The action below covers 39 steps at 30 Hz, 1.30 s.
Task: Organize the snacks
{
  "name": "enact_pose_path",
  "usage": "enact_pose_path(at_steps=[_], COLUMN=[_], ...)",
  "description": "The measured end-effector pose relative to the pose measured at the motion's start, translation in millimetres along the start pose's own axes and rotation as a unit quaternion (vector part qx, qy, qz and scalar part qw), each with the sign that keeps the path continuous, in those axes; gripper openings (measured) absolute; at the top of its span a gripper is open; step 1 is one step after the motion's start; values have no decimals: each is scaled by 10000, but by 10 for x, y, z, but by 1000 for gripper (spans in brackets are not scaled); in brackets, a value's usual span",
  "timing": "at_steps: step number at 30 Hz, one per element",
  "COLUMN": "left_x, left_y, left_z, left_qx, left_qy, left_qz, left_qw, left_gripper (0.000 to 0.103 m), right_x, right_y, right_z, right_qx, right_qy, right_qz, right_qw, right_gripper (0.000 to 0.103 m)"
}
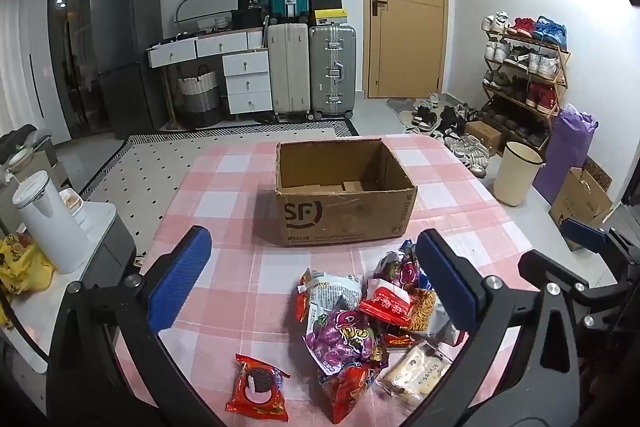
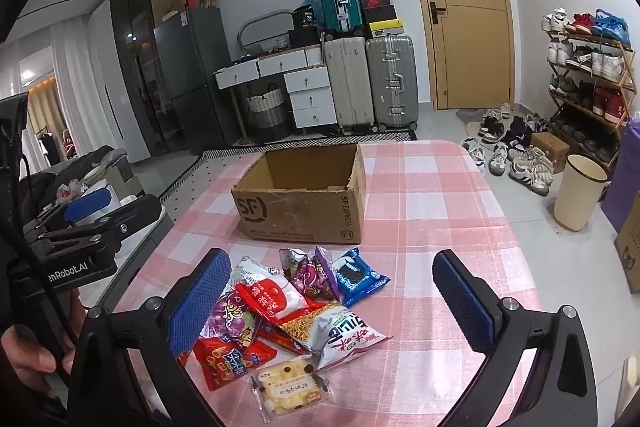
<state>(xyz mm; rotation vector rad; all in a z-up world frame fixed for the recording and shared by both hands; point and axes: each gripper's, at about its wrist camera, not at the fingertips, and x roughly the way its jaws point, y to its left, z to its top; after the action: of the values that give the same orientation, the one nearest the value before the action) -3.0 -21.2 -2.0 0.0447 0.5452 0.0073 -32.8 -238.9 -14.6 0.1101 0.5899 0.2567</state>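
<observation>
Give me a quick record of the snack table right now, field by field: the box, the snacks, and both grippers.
box: cardboard box, open top, upright on the checked tablecloth; no snacks seen inside
snacks: pile of packets on the cloth, in front of the box, apart from it
stray packet: red cookie packet lying alone beside the pile
left gripper: open, holding nothing, above the pile
right gripper: open, holding nothing, above the pile
task state: no packet seen in the box yet

Black left gripper [image 1: 316, 283], blue textured fingers [image 1: 180, 279], silver screws, perhaps "enRobot.AI" lettering
</observation>
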Motion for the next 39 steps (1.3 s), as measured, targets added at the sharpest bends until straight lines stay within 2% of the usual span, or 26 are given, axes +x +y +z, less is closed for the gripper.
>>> enact_pose_path(at_steps=[1, 39], left_x=[-27, -50], left_y=[136, 117], left_z=[17, -22], left_qx=[-63, -144], left_qy=[-3, 50], left_qz=[-69, -235], left_qw=[10000, 9996], left_gripper=[102, 102], right_x=[12, -4], right_y=[11, 42], right_z=[-14, -58], right_qx=[-13, 52], right_qy=[5, -51], right_qz=[-8, 79], right_qw=[10000, 9999], right_gripper=[103, 103])
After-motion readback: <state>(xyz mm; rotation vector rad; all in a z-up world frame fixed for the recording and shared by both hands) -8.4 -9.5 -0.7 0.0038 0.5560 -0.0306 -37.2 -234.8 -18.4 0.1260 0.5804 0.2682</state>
